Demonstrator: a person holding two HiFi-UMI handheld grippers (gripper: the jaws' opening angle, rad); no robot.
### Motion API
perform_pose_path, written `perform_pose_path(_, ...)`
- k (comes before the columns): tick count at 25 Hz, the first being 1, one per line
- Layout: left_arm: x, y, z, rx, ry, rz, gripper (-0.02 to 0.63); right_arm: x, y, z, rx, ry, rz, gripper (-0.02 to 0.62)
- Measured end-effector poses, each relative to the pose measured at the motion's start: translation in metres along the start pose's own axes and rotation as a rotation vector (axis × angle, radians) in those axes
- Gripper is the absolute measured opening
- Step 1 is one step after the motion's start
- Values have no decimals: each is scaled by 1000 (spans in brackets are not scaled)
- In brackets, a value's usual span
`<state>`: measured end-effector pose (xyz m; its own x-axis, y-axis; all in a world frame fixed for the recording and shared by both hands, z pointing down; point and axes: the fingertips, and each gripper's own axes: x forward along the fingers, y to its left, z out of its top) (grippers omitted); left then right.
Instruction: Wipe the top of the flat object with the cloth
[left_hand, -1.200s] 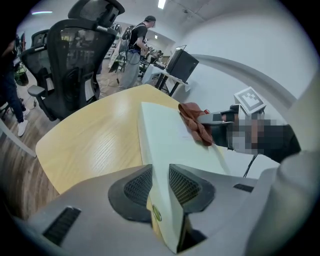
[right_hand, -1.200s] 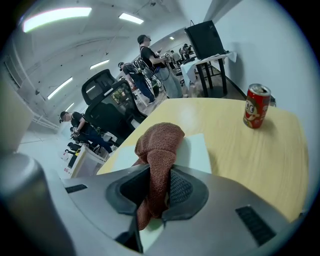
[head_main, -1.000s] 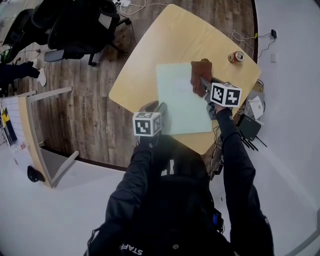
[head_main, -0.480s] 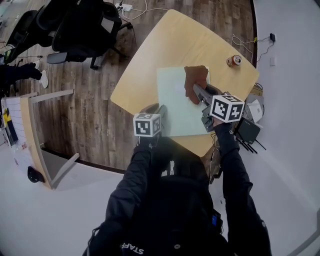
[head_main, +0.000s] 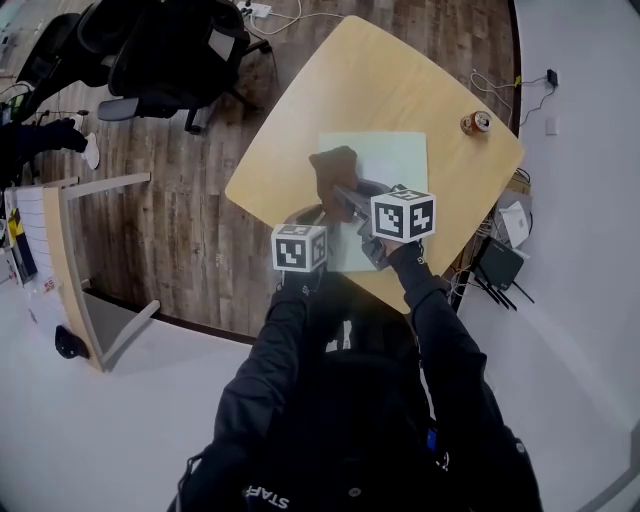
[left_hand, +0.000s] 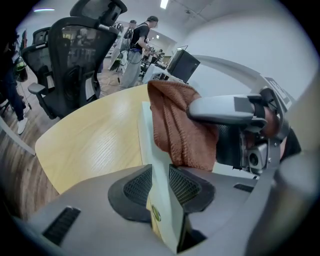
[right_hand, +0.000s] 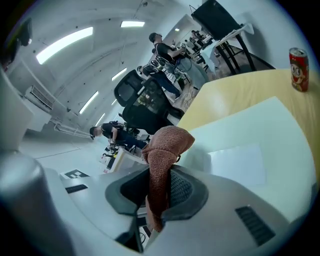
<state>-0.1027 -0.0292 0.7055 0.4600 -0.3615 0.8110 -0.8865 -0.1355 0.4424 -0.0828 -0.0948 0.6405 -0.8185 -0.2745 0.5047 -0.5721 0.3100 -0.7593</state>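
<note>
Brown cloth (head_main: 334, 171) bunched at L edge of pale-green flat sheet (head_main: 392, 158).

We find open room over the far and right part of the pale green flat board (head_main: 392, 158), and over the bare far stretch of the rounded light-wood table (head_main: 370, 80). The only obstacle standing on the tabletop is the small red drinks can (head_main: 474, 122), upright near the far right corner and well apart from the board. At the board's near left corner it is tight. Our left gripper (left_hand: 160, 186), clamped on the board's edge, sits just beside our right gripper (right_hand: 159, 187), and the rust-brown knitted cloth (head_main: 333, 168) it pinches hangs between them. The black mesh office chair (head_main: 170, 50) stands on the floor at far left, apart from the table.
</note>
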Motion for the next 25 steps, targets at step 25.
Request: perform_pose_path(25,1,0,-3,2,12,19,124,-101,-120,-24,64,13,-254,89)
